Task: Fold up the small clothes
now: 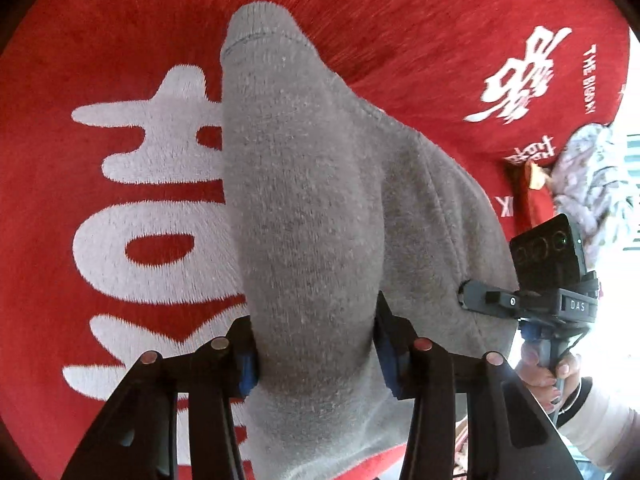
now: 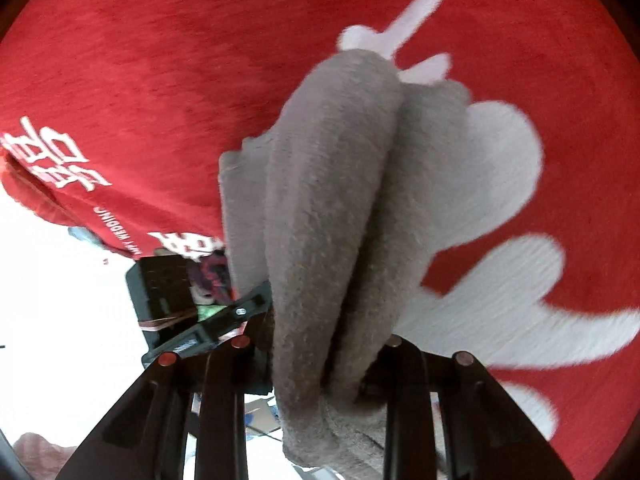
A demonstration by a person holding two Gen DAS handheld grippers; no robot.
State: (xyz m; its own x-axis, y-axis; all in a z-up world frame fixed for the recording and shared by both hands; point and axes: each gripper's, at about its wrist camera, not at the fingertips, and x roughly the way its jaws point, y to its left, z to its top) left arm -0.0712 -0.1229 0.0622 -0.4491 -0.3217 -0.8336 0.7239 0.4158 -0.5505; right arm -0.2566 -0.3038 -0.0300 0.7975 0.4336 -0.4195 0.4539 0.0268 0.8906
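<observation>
Black fingers of the left tool are filling the bottom of the left wrist view, their blue pads pressing in on both sides of a grey sock, so this tool is gripping the sock. That sock is stretching away from the fingers, its rounded toe end with a stitched seam reaching out over a red cloth printed with large white characters, which is covering the surface beneath. At the right edge of the same view, the right tool is nipping the sock's far edge, with the person's hand wrapping around its handle. In the right wrist view, the right tool is clamping a bunched fold of the grey sock between its fingers, and the sock is hanging over the red cloth. To the left there, the left tool is meeting the sock's side.
</observation>
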